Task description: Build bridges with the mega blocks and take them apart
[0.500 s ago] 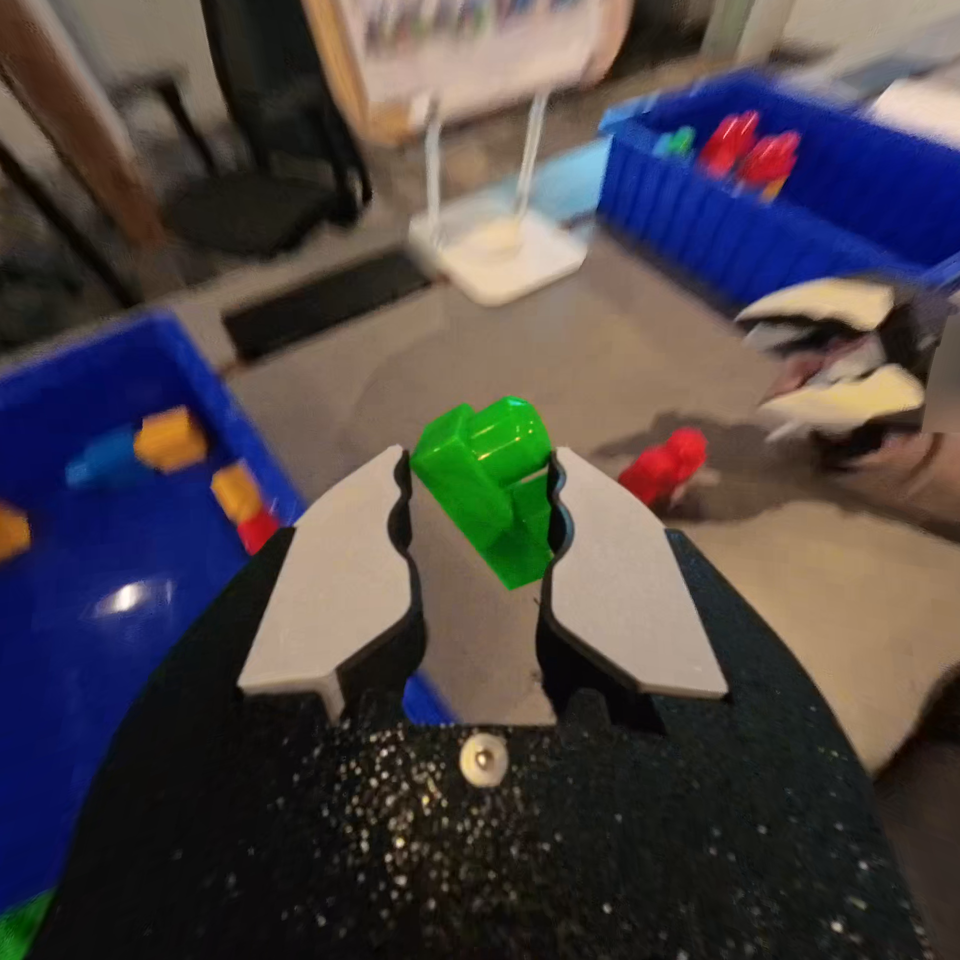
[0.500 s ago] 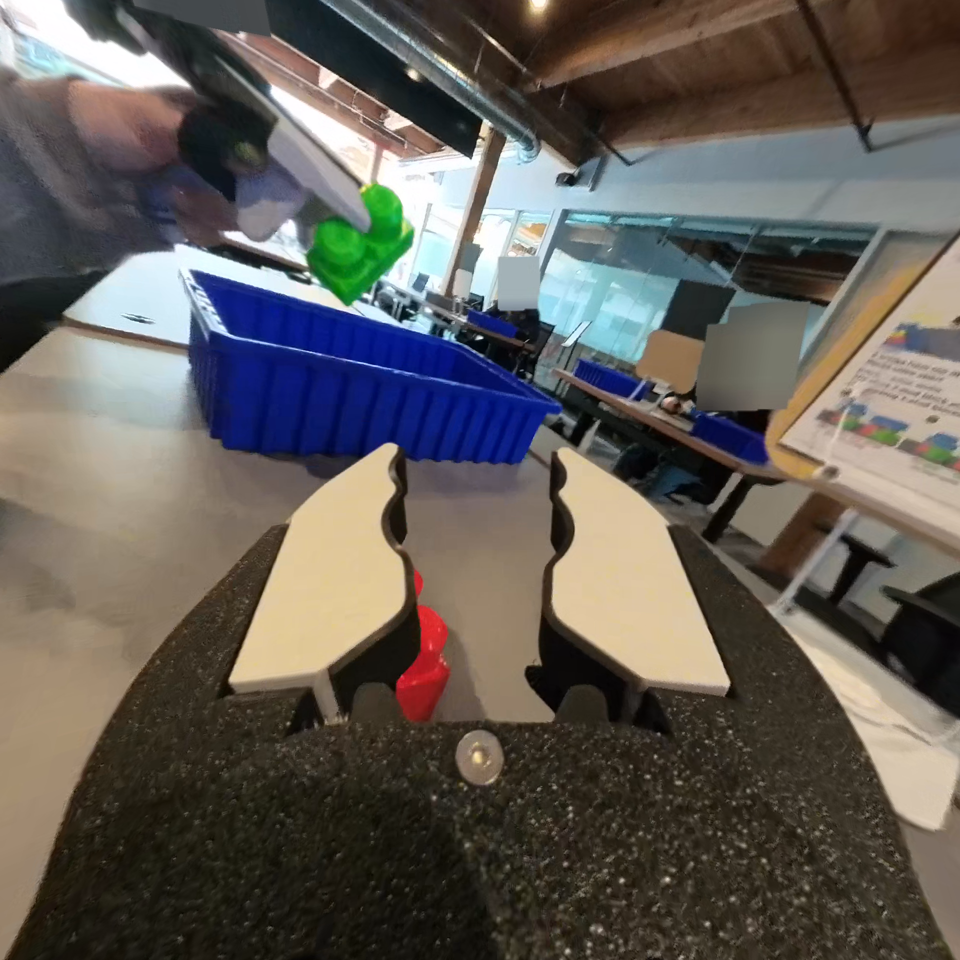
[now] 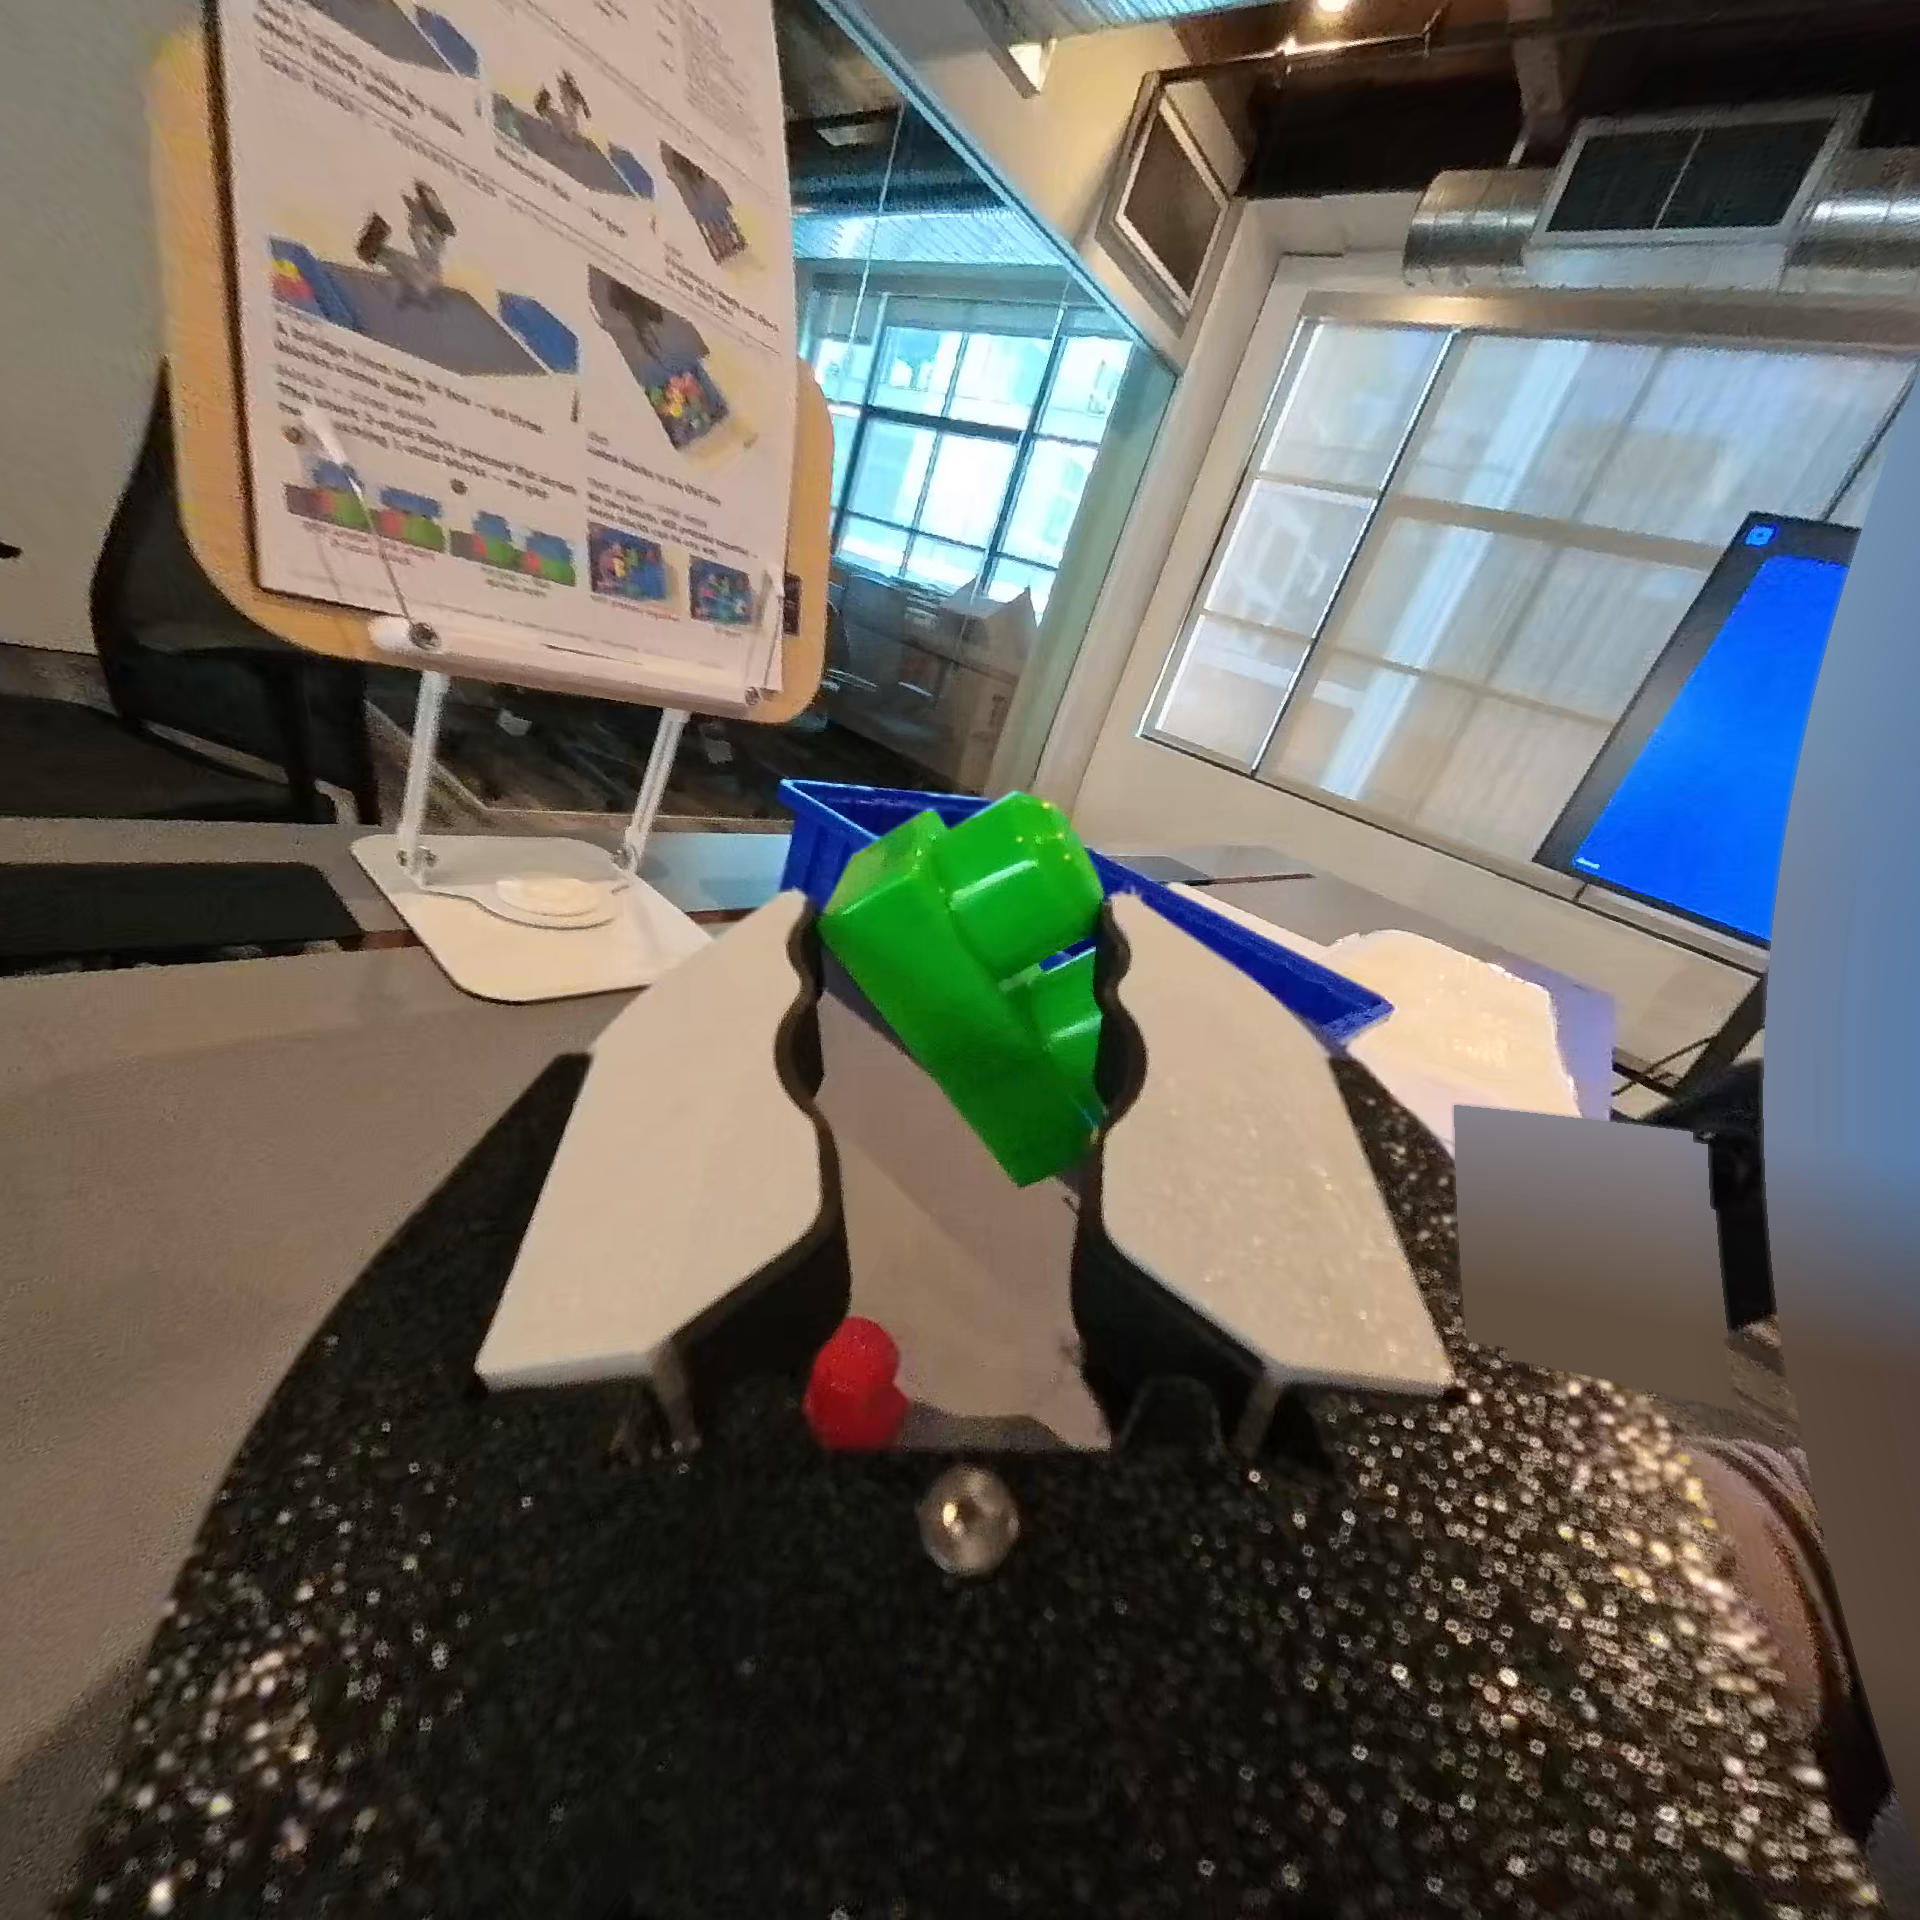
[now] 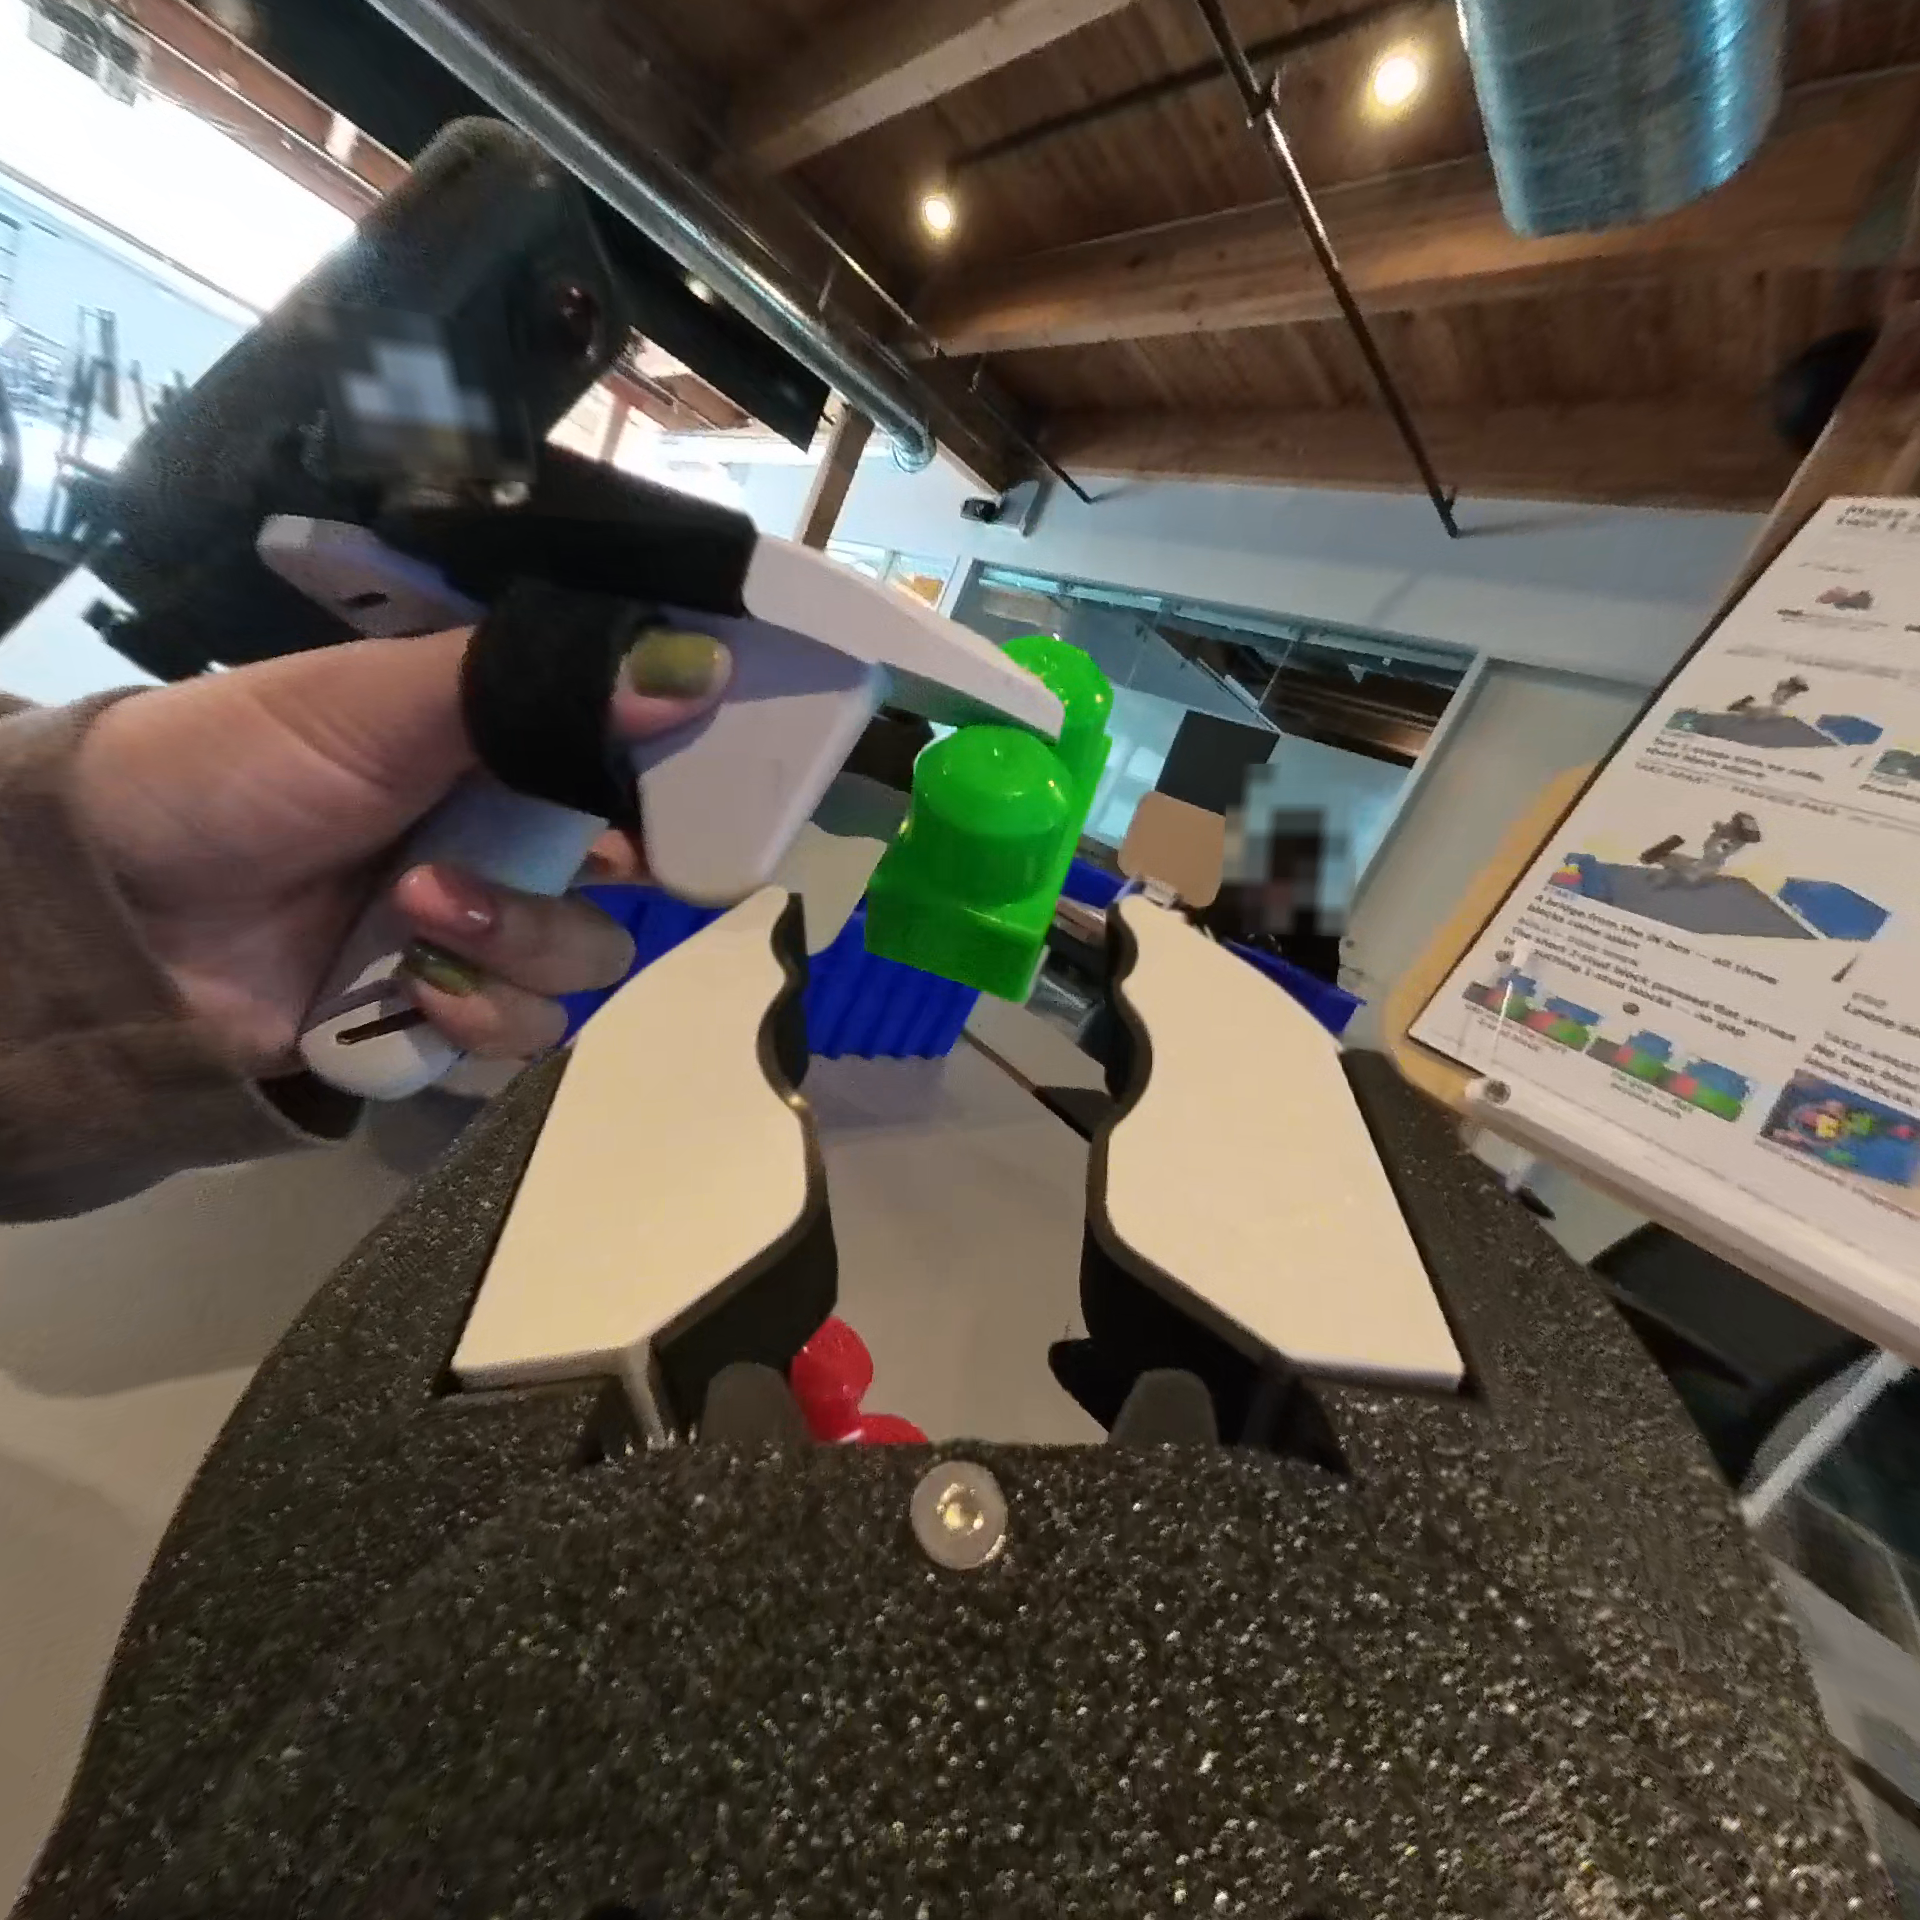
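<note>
My left gripper (image 3: pixel 958 935) is shut on a green two-stud block (image 3: pixel 966 997) and holds it tilted in the air above the grey table (image 3: pixel 208 1143). In the right wrist view the left gripper (image 4: pixel 1023 727) and its green block (image 4: pixel 977 873) hang just in front of and above my right gripper (image 4: pixel 956 1023), which is open and empty. A red block (image 3: pixel 854 1397) stands on the table below both grippers; it also shows low between the right fingers (image 4: pixel 836 1387).
A blue bin (image 3: pixel 1278 971) stands on the table behind the green block; a blue bin (image 4: pixel 894 1003) also shows behind the right fingertips. An instruction sheet on a white stand (image 3: pixel 499 332) stands at the back. A person's hand (image 4: pixel 239 831) holds the left gripper. One gripper's finger ends stand about 4 cm off the other's.
The left gripper has swung up and toward the right gripper with the green block. The block now hangs close before the right fingertips. The right gripper has tilted upward and stays open.
</note>
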Demonstrator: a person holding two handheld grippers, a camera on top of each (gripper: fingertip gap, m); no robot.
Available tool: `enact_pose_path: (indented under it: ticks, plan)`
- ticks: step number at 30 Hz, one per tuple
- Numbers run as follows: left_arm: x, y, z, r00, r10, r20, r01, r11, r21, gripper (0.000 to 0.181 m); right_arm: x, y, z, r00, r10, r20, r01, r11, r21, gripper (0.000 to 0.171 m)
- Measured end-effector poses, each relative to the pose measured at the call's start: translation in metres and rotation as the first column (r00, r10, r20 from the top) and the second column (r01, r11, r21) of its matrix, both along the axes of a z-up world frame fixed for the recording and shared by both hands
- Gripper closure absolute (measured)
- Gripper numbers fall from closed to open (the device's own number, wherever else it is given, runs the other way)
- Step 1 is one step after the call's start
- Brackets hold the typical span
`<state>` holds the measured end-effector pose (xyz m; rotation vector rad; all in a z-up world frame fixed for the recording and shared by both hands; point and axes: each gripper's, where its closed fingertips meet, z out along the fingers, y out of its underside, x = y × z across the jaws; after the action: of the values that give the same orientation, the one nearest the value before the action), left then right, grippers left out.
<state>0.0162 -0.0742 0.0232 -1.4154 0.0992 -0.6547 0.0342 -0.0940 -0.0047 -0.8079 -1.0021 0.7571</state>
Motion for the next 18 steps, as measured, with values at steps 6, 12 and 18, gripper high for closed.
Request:
enact_pose_path:
  ticks: [6, 12, 18]
  plan:
    - [0.014, 0.003, -0.006, 0.999, -0.039, 0.002, 0.039, 0.999, 0.001, 0.131, 0.003, 0.012, -0.003, 0.998, -0.056, 0.010, 0.057, 0.998, -0.039, 0.135]
    - [0.000, -0.004, -0.017, 0.973, -0.069, -0.222, 0.068, 0.998, -0.012, 0.101, 0.015, 0.037, -0.012, 0.993, -0.004, 0.114, 0.012, 0.997, -0.073, 0.135]
    - [-0.021, -0.014, -0.046, 0.809, -0.161, -0.566, 0.149, 0.987, -0.067, 0.107, 0.013, 0.034, -0.063, 0.799, 0.359, 0.482, -0.279, 0.932, -0.231, 0.135]
